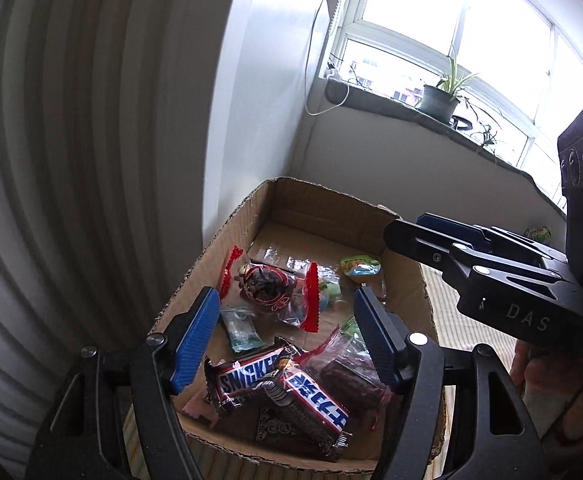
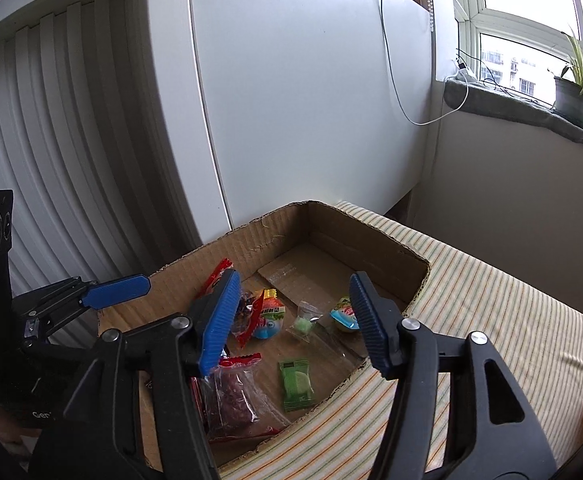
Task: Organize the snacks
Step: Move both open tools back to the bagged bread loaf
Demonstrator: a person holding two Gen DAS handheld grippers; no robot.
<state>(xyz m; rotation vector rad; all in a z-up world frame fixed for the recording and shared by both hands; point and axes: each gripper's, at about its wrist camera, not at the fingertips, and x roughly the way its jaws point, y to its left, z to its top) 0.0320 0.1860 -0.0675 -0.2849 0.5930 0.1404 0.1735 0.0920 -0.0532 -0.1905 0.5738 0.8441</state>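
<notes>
We look down into an open cardboard box point(image 2: 331, 232) that stands on a striped cloth point(image 2: 511, 320). The right gripper point(image 2: 295, 324) hangs over the box with its blue fingers point(image 2: 219, 328) apart and nothing between them. Below it lie a green packet point(image 2: 296, 385), a clear bag with a dark red snack point(image 2: 233, 400) and two colourful egg-shaped sweets point(image 2: 269, 318). The left gripper point(image 2: 115, 290) is at the left edge.

The box point(image 2: 331, 236) is plain brown cardboard. It sits on a cloth point(image 2: 503, 320) striped cream, green and orange. The Snickers bars point(image 1: 251, 372) are brown with blue lettering on white. One packet point(image 2: 296, 385) is green. A clear wrapper point(image 1: 275, 292) has red ends. Both grippers point(image 1: 283, 344) point(image 2: 295, 320) are black with ribbed blue pads point(image 2: 221, 320). The plant pot point(image 2: 571, 100) is grey-green.
</notes>
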